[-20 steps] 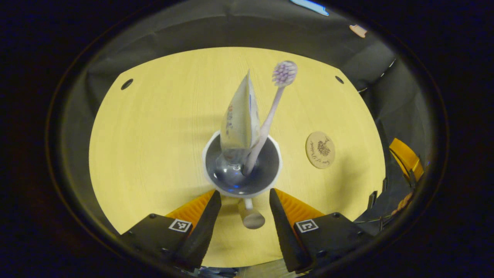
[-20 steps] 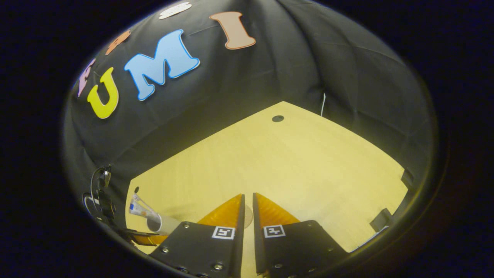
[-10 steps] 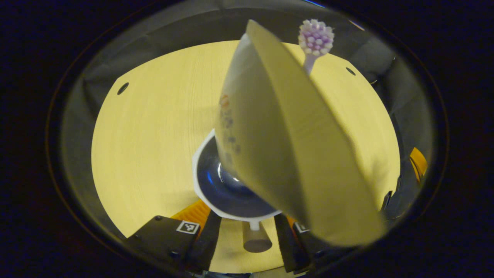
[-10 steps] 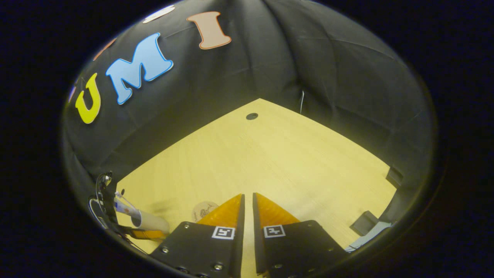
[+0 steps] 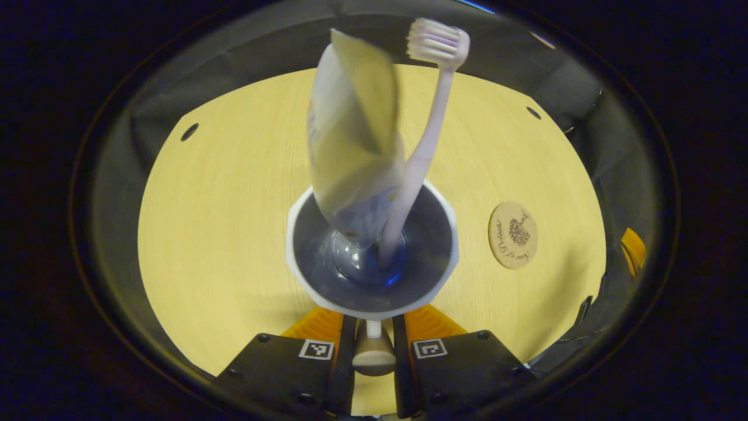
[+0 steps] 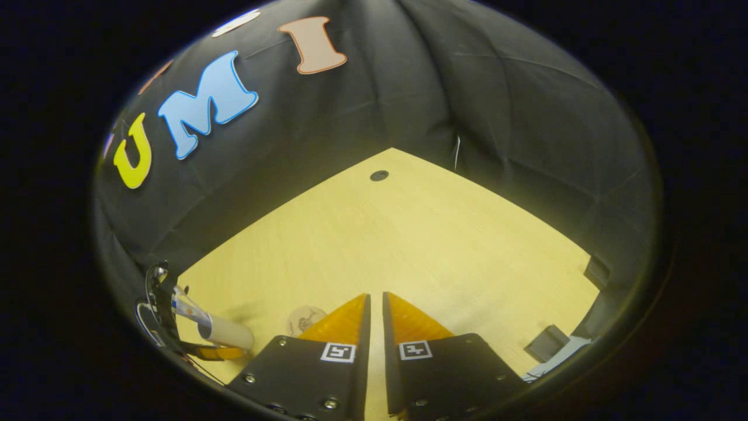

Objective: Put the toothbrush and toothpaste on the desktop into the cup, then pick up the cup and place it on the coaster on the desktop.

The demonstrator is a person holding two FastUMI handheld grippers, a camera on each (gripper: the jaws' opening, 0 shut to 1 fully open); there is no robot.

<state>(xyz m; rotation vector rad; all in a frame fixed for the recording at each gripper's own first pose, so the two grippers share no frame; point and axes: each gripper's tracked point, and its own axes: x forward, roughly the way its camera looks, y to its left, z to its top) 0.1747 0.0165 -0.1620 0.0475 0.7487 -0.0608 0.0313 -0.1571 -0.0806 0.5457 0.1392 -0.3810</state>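
Your left gripper [image 5: 373, 345] is clamped on the handle [image 5: 374, 354] of the cup [image 5: 371, 251], already loaded with toothbrush [image 5: 422, 152] and toothpaste [image 5: 350, 134], ready for carrying to the nearby coaster [image 5: 512, 235], while your right gripper [image 6: 374, 316] idles, jaws nearly together.

Wooden desktop [image 5: 234, 193] (round coaster [image 5: 512, 235] on it)

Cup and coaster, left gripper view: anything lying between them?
No. Between the cup and the coaster, the left gripper view shows bare desktop.
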